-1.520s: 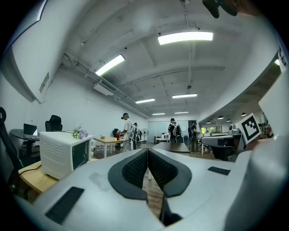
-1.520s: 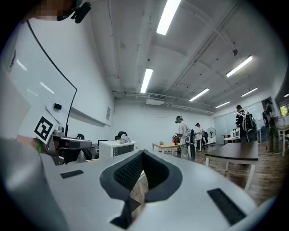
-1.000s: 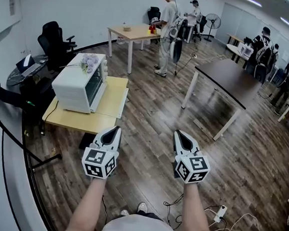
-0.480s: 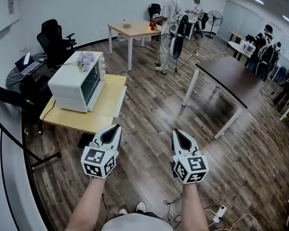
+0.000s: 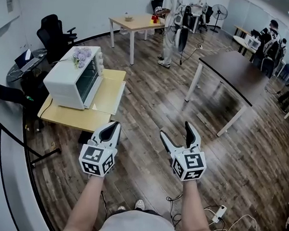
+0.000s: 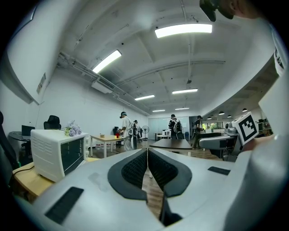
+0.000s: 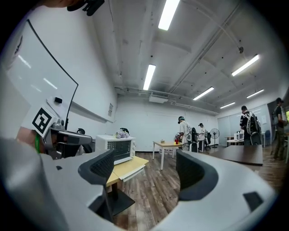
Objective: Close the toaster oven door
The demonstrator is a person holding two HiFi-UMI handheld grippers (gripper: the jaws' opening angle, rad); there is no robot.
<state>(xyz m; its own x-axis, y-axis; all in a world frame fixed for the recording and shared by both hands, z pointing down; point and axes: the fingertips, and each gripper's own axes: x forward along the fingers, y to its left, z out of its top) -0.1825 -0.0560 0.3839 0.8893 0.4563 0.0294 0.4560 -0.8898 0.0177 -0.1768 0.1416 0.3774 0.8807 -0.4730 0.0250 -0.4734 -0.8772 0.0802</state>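
Observation:
A white toaster oven (image 5: 69, 83) stands on a low pale wood table (image 5: 79, 118) at the left, its dark glass door (image 5: 87, 79) upright against its front. Both grippers hang level over the wood floor, well short of it. My left gripper (image 5: 114, 126) is shut with nothing in it; the left gripper view shows its pads (image 6: 135, 169) pressed together, with the oven (image 6: 58, 151) off to the left. My right gripper (image 5: 176, 131) has just been opening and stands wide with nothing between its fingers. In the right gripper view the oven (image 7: 117, 150) shows beyond the open gripper (image 7: 146, 164).
A bunch of pale flowers (image 5: 81, 56) lies on the oven. A black office chair (image 5: 53, 36) stands behind it. A dark table (image 5: 233, 75) is at the right, a light table (image 5: 135, 22) and people (image 5: 171, 14) at the back. Cables and a power strip (image 5: 220, 211) lie by my feet.
The right gripper's jaws have gone from shut to wide open. Both grippers have shifted slightly left and lower in the head view. The left gripper stays shut.

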